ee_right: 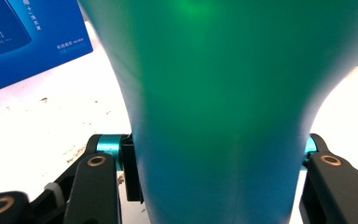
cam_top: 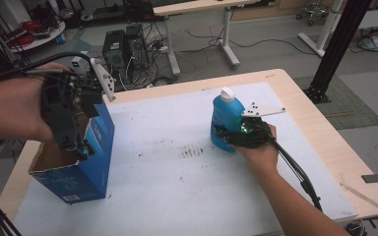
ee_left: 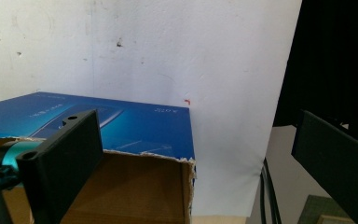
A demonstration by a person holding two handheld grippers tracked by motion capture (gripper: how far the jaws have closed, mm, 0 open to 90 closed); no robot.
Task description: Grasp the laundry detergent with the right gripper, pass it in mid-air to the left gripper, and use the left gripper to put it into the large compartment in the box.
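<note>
Standing upright on the white sheet [cam_top: 177, 172] toward the far right of the table [cam_top: 305, 123] — blue bottle [cam_top: 225, 123] with a white cap [cam_top: 227, 94], well apart from the open blue carton [cam_top: 86, 162] at the left edge. Clamped low on the body by the right gripper [cam_top: 226, 135], pads pressing on either flank, as seen along the jaws in the right gripper view where the bottle [ee_right: 214, 116] sits squarely between them. No earlier frame to compare, so only the hold itself noted.

Probably smooth moulded plastic, glossy and so likely slippery; walls likely to give a little under squeeze rather than crack. Looks full or nearly so, hence judged fairly heavy for its size and bottom-weighted. Best taken where it is now — at the waist below the shoulder, where the sides narrow and offer the pads a seat; cap too small and rounded for a sure hold.

Held above the carton [ee_left: 135, 135], the left gripper [ee_left: 191, 154] with jaws spread wide, nothing between them but the torn cardboard rim and brown interior.

Writing: pale print on the carton face [ee_right: 28, 32] in the right gripper view, small characters too blurred to read; faint mirrored-looking digits on the carton top in the left gripper view, not legible. Bottle label dark, unreadable.
</note>
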